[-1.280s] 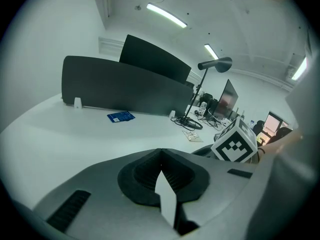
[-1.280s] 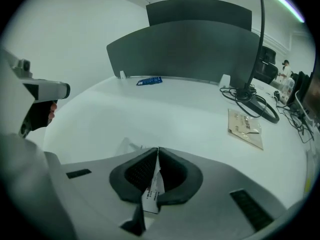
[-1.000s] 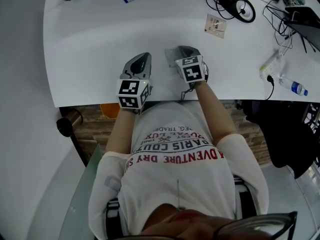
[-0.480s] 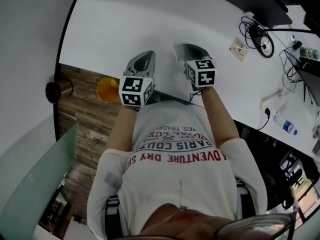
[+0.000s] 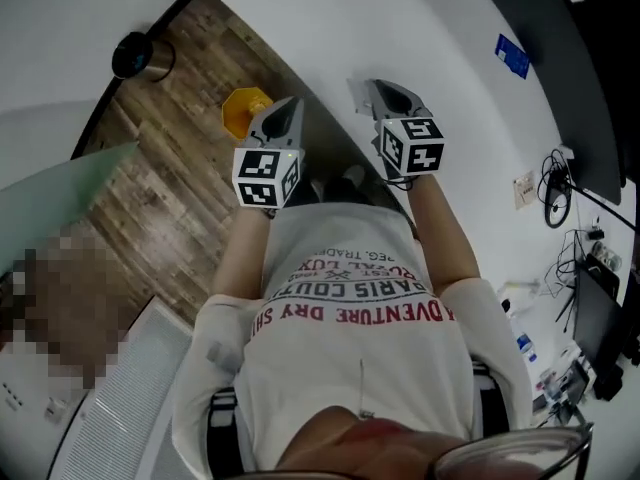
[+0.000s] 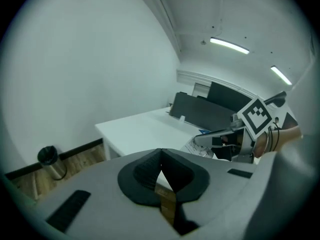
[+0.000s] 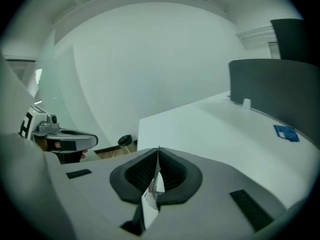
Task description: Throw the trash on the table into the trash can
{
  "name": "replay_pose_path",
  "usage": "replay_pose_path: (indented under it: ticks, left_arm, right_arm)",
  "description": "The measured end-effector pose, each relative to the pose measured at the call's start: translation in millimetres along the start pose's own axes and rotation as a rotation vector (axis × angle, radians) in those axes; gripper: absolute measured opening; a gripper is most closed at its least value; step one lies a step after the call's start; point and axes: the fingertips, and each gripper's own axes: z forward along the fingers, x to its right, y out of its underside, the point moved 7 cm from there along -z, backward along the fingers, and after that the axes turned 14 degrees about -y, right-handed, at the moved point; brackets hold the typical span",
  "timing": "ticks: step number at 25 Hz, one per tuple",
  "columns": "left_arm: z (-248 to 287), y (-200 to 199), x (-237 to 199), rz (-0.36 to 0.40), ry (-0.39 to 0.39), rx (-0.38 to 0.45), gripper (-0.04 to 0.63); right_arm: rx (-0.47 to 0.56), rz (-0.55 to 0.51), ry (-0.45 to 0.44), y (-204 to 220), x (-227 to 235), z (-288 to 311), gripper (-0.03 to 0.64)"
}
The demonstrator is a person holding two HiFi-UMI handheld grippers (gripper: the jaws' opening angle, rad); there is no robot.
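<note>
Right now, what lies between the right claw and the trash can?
Head view: table edge, then wood floor; the left claw and a yellow object sit just beside that line.

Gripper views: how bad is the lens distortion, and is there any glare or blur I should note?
Left gripper view: strong fisheye, dark corners, mild glare from the ceiling light strips. Right gripper view: same bend curving the white table edge; even, soft light, no glare. Head view: sharp, one mosaic patch at left.
</note>
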Motion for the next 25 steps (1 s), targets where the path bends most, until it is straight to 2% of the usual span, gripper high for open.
replay_pose_path:
  ticks: [3, 7, 13, 18, 25]
  left_arm:
    - [-16, 18, -68, -0.079, -0.096, -0.02, 0.023]
    - [-32, 39, -151, -0.152, -0.186, -0.044, 0.023]
    - [-40, 84, -257, -0.25, -0.307, -0.119, 0.023]
    - [-15, 144, -314, -0.313, -0.354, -0.175, 0.023]
    - [31, 262, -340, -0.491, -0.423, -0.264, 0.023]
  right_arm:
    - [-0.059, -0.082, -0.097, -13, -51, 62, 0.026]
    - [-0.14, -0.131, -0.191, -13, -110, 144, 0.026]
    - [-0.304, -0.21, -0.328, 27, -174, 270, 0.026]
    - [-0.434, -0.247, -0.36, 90, -178, 371, 0.028]
    - [-0.6, -0.234, -0.342, 213, -145, 464, 0.028]
